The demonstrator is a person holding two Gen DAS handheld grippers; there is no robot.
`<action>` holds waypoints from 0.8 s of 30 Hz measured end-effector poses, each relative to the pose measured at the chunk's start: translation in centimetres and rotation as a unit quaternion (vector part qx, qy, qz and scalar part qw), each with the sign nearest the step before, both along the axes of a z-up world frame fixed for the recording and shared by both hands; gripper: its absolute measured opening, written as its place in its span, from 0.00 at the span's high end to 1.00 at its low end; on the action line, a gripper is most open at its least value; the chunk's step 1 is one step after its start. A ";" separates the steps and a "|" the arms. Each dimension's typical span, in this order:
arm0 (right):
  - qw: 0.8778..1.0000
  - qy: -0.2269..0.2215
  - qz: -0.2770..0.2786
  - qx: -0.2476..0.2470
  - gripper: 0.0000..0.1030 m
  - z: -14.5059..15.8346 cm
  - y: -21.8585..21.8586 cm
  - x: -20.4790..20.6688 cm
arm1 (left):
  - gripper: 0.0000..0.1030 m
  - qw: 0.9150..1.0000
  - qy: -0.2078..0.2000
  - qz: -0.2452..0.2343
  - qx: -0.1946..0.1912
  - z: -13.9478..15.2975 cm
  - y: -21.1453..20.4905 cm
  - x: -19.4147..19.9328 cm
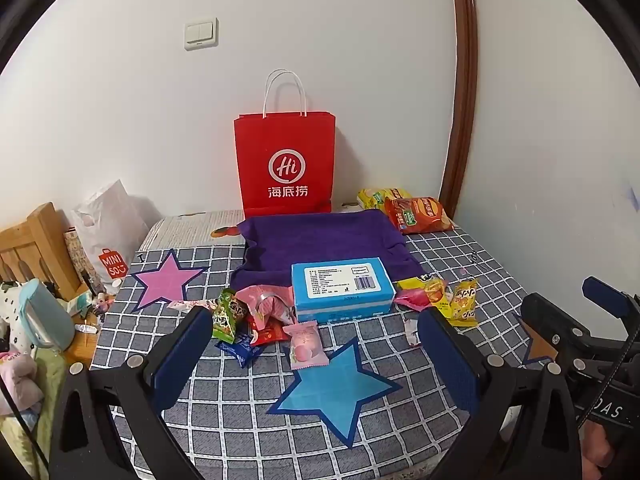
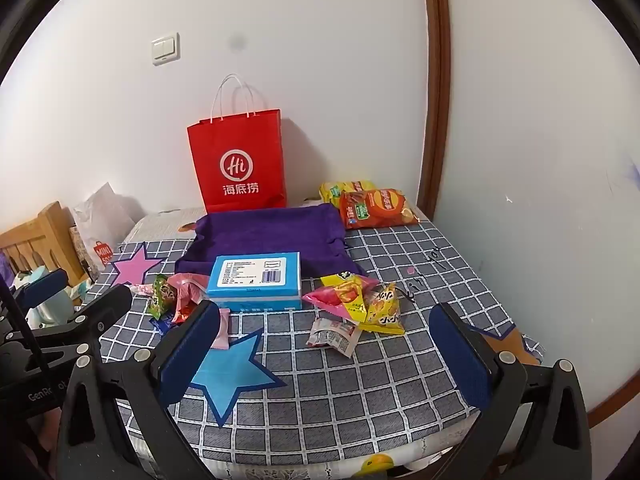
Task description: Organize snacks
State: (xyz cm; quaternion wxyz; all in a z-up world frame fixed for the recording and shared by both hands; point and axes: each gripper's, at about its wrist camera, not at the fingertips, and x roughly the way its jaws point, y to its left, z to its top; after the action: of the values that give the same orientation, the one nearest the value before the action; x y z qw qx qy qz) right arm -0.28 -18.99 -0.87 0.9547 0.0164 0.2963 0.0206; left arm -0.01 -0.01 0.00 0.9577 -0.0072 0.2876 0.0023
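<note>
**Both tongs wide, nothing picked up yet**

Both tongs hover spread wide and empty over the checked bedcover (image 1: 224, 408), tilted down toward the snacks. Ahead of the left tongs (image 1: 316, 344), off the left finger, lies a small heap: a green packet (image 1: 225, 316), a pink wrapper (image 1: 266, 300), a dark blue sweet (image 1: 240, 350). A pink sweet (image 1: 306, 344) sits between the fingers, just beyond the tips and touching the blue star (image 1: 336, 392). Straight ahead rests the blue box (image 1: 340, 290), its far edge on the purple cloth (image 1: 320, 240), with the red bag (image 1: 285, 164) upright against the wall behind. Ahead of the right tongs (image 2: 324, 344), a white-and-red packet (image 2: 334, 334) lies nearest, between the fingers; just past it are yellow packets (image 2: 380, 308). Crisp bags (image 2: 376, 206) rest far off by the wall.

By my reading the sorting has not begun: every snack is loose. Next, one pair should drop onto a single packet, the pink sweet or the white-and-red one, straddle it, then close gently, since thin wrappers slip and crumple.
</note>
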 end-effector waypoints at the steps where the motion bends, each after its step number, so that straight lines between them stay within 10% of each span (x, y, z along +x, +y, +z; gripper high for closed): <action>1: 1.000 0.000 0.000 -0.001 0.00 0.0 0.0 0.0 | 0.00 1.000 0.000 0.000 0.000 0.0 0.0 0.0; 24: 1.000 -0.003 0.007 -0.002 0.00 0.0 0.3 -0.3 | 0.00 1.000 -0.002 0.001 0.001 0.0 -0.2 0.0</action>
State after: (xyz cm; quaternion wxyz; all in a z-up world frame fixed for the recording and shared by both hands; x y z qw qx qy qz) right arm -0.58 -18.68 -0.91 0.9556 0.0126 0.2933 0.0265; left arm 0.01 -0.22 0.02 0.9582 -0.0065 0.2860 0.0034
